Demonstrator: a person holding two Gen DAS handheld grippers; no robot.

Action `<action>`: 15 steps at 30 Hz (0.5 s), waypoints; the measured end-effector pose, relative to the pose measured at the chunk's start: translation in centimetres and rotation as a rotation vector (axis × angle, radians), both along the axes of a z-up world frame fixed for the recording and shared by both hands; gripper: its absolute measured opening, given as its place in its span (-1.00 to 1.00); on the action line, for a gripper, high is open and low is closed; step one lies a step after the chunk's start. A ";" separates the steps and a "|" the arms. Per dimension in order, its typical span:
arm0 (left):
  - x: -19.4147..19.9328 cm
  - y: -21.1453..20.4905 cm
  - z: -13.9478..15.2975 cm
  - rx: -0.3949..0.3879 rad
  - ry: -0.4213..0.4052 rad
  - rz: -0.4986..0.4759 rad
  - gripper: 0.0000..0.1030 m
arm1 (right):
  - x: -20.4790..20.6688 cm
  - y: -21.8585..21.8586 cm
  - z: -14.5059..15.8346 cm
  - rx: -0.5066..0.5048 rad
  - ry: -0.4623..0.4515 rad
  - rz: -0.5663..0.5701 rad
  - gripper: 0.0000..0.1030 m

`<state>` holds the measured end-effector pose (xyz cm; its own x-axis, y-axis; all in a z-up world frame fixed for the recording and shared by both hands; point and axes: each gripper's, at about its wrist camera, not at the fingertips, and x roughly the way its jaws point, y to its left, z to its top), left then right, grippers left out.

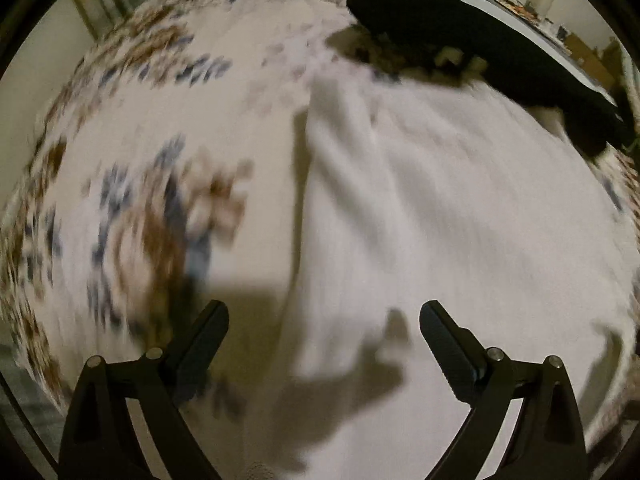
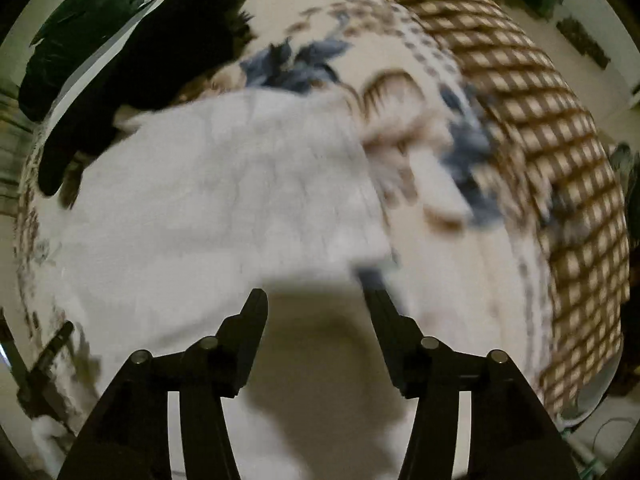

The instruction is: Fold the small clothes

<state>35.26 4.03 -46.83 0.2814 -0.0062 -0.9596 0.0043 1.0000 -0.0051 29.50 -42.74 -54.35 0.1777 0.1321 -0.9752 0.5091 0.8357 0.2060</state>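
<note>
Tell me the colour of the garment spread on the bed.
White garment, clearest in the right wrist view.

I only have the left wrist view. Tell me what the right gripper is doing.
Observer: The right gripper stands open, nothing between its fingers; it points down at the near edge of the white garment.
Operator: Report what lies to the right of the garment on your side.
Observer: A brown checked border runs along the far right of the floral bedspread; your view lacks it.
Operator: Name anything beside the black garment.
Observer: A dark green cloth lies just beyond the black garment, at the upper left of the right wrist view.
</note>
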 end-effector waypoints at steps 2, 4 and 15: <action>-3.8 0.8 0.1 -0.013 0.030 0.012 0.92 | -4.2 0.0 0.6 0.033 0.014 -0.021 0.09; -7.4 1.5 -0.1 -0.015 0.050 0.034 0.92 | -8.4 0.4 0.5 0.054 0.034 -0.046 0.10; -21.0 3.4 -5.5 -0.001 0.189 0.085 0.92 | -25.3 0.4 -7.1 0.237 0.208 -0.065 0.10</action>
<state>14.22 7.43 -52.36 0.0961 0.0087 -0.9953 -0.0811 0.9967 0.0009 4.21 -42.36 -61.42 -0.0062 0.3545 -0.9350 0.6116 0.7411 0.2770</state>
